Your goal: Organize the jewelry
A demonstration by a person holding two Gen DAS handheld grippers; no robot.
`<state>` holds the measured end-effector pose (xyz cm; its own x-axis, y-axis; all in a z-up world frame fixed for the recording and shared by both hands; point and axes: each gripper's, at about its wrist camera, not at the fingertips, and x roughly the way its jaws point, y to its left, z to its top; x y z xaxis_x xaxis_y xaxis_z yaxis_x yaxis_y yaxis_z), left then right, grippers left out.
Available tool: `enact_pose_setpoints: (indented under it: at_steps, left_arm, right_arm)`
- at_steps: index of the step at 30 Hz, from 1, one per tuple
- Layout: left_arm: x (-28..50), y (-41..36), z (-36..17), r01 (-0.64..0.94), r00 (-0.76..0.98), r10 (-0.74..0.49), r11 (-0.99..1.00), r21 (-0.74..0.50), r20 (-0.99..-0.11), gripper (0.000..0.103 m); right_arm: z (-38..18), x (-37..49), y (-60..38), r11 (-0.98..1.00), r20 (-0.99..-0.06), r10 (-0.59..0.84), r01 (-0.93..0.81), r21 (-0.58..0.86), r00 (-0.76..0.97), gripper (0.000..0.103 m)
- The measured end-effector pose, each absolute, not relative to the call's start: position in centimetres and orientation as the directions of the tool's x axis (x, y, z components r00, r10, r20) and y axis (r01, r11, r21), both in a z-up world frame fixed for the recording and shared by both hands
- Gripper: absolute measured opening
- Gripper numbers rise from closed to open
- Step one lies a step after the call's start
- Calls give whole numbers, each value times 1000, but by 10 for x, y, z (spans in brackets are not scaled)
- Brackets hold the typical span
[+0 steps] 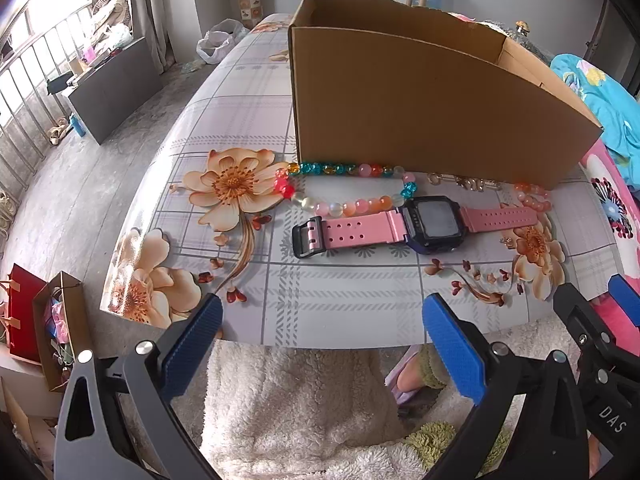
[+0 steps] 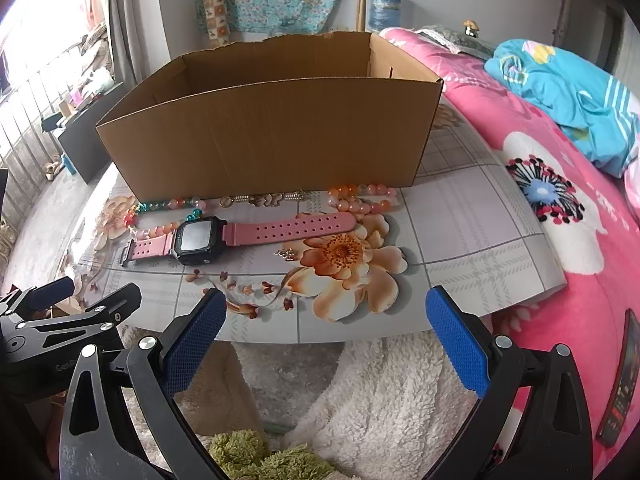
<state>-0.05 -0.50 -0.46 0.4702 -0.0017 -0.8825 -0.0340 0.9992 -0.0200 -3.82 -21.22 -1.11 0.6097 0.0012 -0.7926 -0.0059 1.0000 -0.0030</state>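
- The cardboard box stands open at the table's far side; its inside is hidden.
- The pink watch and the beaded bracelets lie just near of it.
- The left claw and the right claw are both released, grasping nothing.

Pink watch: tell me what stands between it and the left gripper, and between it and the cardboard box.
Nothing visible lies between the open left gripper and the pink watch, only bare tablecloth. Toward the cardboard box, the multicolored bead bracelet and a gold chain lie on the table, and the box's near wall stands upright.
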Motion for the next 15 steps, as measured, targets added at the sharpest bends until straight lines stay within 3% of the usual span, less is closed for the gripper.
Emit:
enact_pose_setpoints:
  at_steps: [15]
  left_arm:
    - [0,-4,-8,-38,470,12,999,-7,-882,97]
  right_arm:
    - [-11,-37,-212,1000,-793,21,-21,11,608,96]
